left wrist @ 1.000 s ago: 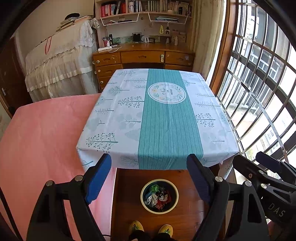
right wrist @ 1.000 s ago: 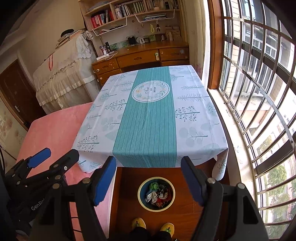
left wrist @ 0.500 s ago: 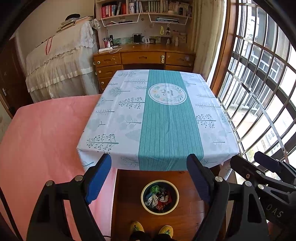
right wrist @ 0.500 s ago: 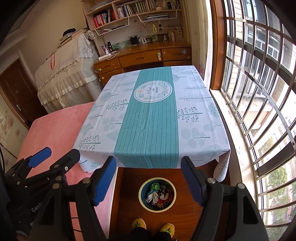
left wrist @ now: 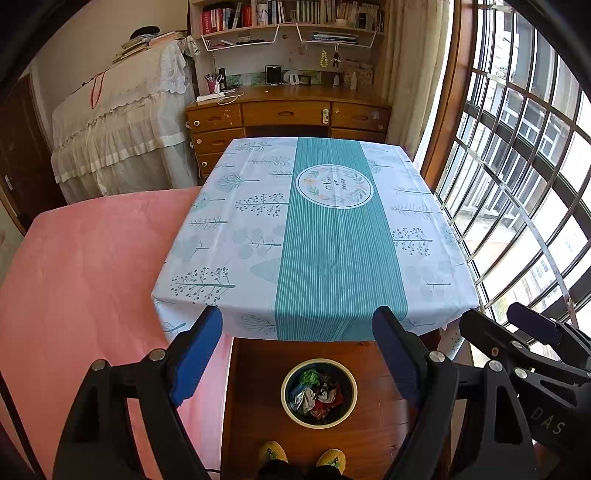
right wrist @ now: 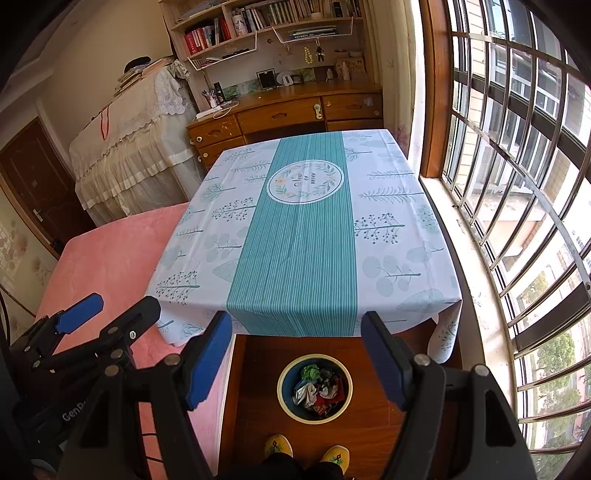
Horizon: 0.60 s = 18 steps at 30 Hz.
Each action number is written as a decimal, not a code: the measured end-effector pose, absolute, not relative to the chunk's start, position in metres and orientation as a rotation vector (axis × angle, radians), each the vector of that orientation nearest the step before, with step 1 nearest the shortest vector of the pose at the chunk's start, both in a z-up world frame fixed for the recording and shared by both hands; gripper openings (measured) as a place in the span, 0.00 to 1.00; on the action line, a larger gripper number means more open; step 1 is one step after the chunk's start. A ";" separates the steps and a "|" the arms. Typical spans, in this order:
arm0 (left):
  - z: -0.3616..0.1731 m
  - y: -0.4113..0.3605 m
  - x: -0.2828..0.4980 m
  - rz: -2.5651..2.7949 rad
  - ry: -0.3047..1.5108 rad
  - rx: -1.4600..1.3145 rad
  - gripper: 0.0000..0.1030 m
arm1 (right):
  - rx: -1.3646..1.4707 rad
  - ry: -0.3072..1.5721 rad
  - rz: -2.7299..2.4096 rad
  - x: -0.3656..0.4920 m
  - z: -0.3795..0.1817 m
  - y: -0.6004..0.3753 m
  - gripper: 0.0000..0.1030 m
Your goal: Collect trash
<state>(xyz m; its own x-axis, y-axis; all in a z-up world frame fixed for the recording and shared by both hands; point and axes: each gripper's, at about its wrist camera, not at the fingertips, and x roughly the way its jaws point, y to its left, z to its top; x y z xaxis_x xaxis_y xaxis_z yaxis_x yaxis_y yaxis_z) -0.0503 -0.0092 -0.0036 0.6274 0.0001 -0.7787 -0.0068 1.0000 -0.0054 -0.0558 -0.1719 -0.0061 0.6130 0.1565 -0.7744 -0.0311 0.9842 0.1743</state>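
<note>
Only from right wrist: door [right wrist: 35, 184]

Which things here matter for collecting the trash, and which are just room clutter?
Job:
- bin on the floor in front of the table
- crumpled trash already inside it
- left gripper and right gripper, both open and empty

Just there:
- tablecloth, nothing visible on it
- pink bed cover
- desk and bookshelf
</note>
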 end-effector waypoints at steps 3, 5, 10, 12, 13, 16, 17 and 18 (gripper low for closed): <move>-0.004 -0.010 -0.051 0.006 0.892 -0.006 0.80 | 0.150 0.906 0.109 -0.055 -0.006 -0.172 0.71; -0.003 -0.011 -0.050 0.007 0.894 -0.008 0.80 | 0.149 0.907 0.109 -0.055 -0.006 -0.172 0.71; -0.004 -0.011 -0.050 0.008 0.895 -0.009 0.80 | 0.150 0.909 0.110 -0.054 -0.006 -0.172 0.71; -0.003 -0.010 -0.049 0.006 0.896 -0.008 0.80 | 0.152 0.910 0.110 -0.054 -0.007 -0.172 0.71; -0.004 -0.010 -0.050 0.006 0.896 -0.008 0.80 | 0.152 0.910 0.110 -0.054 -0.006 -0.173 0.71; -0.003 -0.010 -0.049 0.005 0.896 -0.008 0.80 | 0.152 0.909 0.109 -0.054 -0.006 -0.173 0.71; -0.003 -0.010 -0.049 0.004 0.896 -0.007 0.80 | 0.152 0.909 0.109 -0.054 -0.006 -0.173 0.71; -0.004 -0.010 -0.049 0.006 0.897 -0.008 0.80 | 0.152 0.910 0.109 -0.054 -0.006 -0.173 0.71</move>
